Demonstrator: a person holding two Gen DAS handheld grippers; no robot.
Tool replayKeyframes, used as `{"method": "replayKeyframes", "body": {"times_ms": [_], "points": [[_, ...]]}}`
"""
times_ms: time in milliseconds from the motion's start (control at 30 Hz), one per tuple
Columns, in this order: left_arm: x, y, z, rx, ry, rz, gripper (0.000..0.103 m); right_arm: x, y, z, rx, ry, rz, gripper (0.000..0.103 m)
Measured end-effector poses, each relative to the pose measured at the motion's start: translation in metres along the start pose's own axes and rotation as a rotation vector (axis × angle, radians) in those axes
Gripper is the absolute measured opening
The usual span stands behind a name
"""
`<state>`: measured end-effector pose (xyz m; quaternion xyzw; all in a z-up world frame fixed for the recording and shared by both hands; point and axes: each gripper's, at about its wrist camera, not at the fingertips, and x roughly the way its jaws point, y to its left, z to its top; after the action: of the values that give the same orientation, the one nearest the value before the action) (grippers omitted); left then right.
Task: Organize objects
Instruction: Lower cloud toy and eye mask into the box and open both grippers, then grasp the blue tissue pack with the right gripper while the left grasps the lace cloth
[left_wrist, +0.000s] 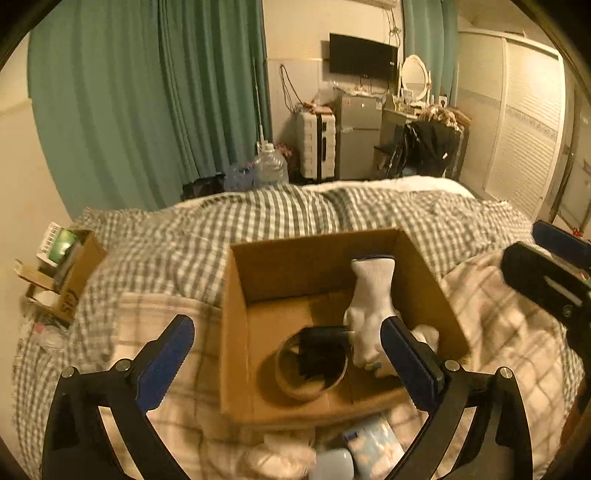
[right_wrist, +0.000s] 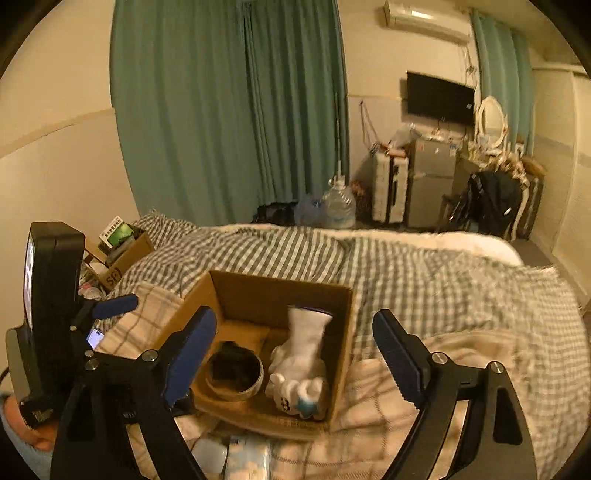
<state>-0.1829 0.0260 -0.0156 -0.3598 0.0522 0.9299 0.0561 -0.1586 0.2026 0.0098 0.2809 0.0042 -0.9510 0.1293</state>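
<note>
Open box on the bed, flaps up, already holding a tape roll at near left with something dark and blurred inside its ring, and a white glove at right, cuff leaning on the far wall, fingers toward the near wall; sorting partly done, judging by that.

Left gripper wide open and empty, hanging over the near edge of the box, left finger out over the blanket, right finger in front of the glove; contact with the glove not determinable; right gripper likewise spread wide, nothing held, above the box from the near right.

Still loose on the blanket, just near of the box: a pale blue tissue pack and a small white rounded case; a crumpled white cloth or second glove to their left, too blurred to say which.

Probable step: between placements, looking for the next item; next move likely a drop back toward the near edge, jaws lowered around the pack or the case, closed gently, then lifted over the box wall into the free floor at far left; soft bedding underneath, so a firm downward reach needed before closing; risk of snagging blanket with the pack.

A second box of odds and ends at far left, apparently not involved.
</note>
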Motion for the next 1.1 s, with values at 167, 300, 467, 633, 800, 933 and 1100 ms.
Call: {"method": "replayKeyframes", "body": {"times_ms": [167, 300, 467, 633, 800, 933, 1100], "points": [[-0.062, 0.015, -0.008, -0.021, -0.057, 0.032, 0.103, -0.064, 0.019, 0.007, -0.033, -0.029, -0.047, 0.087], [-0.097, 0.029, -0.040, -0.042, -0.067, 0.057, 0.103, -0.101, 0.033, -0.018, -0.029, -0.029, -0.035, 0.087], [-0.107, 0.044, -0.089, -0.095, -0.021, 0.104, 0.103, -0.101, 0.041, -0.058, 0.047, 0.027, 0.007, 0.087], [-0.092, 0.059, -0.124, -0.195, 0.004, 0.116, 0.103, -0.080, 0.050, -0.078, 0.013, 0.074, -0.019, 0.087], [-0.066, 0.056, -0.144, -0.141, 0.030, 0.147, 0.103, -0.043, 0.056, -0.105, -0.015, 0.155, -0.045, 0.087], [-0.043, 0.061, -0.156, -0.139, 0.066, 0.153, 0.103, 0.001, 0.058, -0.132, -0.041, 0.253, -0.055, 0.071], [-0.013, 0.065, -0.164, -0.140, 0.127, 0.191, 0.103, 0.052, 0.061, -0.147, -0.047, 0.369, 0.000, 0.054]]}}
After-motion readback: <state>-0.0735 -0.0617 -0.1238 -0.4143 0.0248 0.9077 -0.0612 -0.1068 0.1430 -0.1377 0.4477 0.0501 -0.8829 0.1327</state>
